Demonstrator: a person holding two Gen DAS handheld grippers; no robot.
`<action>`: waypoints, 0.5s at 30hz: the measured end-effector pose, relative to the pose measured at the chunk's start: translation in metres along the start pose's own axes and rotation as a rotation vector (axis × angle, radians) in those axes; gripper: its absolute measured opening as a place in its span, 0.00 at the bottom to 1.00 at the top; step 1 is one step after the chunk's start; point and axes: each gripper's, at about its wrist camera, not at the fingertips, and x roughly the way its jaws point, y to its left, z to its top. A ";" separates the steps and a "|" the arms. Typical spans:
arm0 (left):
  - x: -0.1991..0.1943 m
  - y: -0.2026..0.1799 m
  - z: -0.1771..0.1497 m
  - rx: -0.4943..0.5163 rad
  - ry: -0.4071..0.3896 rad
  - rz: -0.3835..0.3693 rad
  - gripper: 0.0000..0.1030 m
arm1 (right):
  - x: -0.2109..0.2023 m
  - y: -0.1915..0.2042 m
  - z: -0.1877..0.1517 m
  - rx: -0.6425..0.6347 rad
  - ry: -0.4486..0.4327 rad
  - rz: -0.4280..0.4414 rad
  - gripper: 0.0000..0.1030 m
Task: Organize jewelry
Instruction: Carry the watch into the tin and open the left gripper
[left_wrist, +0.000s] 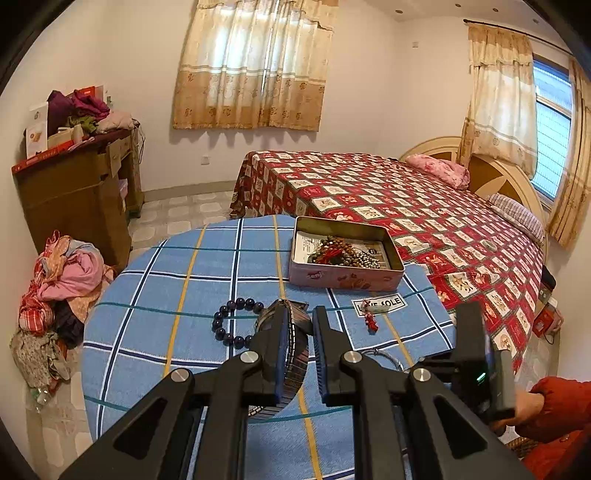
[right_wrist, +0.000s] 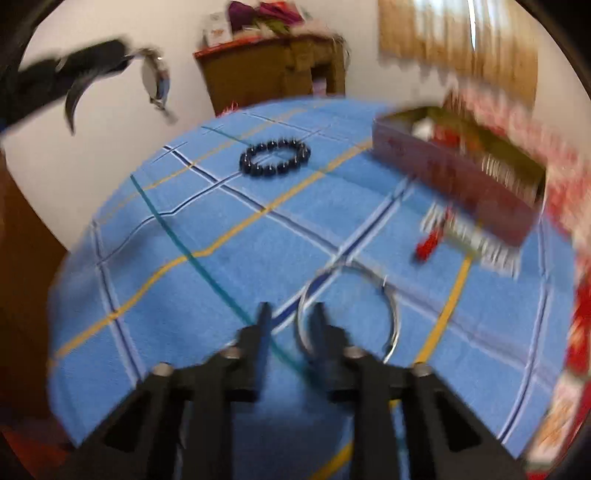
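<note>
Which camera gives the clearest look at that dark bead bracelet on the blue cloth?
The right wrist view: the dark bead bracelet lies whole and unobstructed, though slightly blurred. In the left wrist view it is sharper, but the left gripper and its watch hide part.

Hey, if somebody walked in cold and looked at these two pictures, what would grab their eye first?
Probably the left gripper in the foreground, lifted above the blue checked tablecloth with a wristwatch clamped in its jaws. Behind it an open tin heaped with beads sits at the table's far edge, with a dark bead bracelet lying loose nearer the camera. In the blurred right wrist view, the right gripper hovers at a silver bangle.
</note>
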 end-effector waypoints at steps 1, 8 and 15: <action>0.000 -0.001 0.001 0.004 0.000 0.001 0.13 | -0.001 -0.002 0.000 0.014 -0.006 0.017 0.07; 0.011 -0.003 0.016 -0.003 -0.006 -0.016 0.13 | -0.050 -0.061 0.011 0.305 -0.173 0.287 0.04; 0.049 -0.026 0.059 0.037 -0.046 -0.088 0.13 | -0.112 -0.126 0.050 0.423 -0.400 0.334 0.04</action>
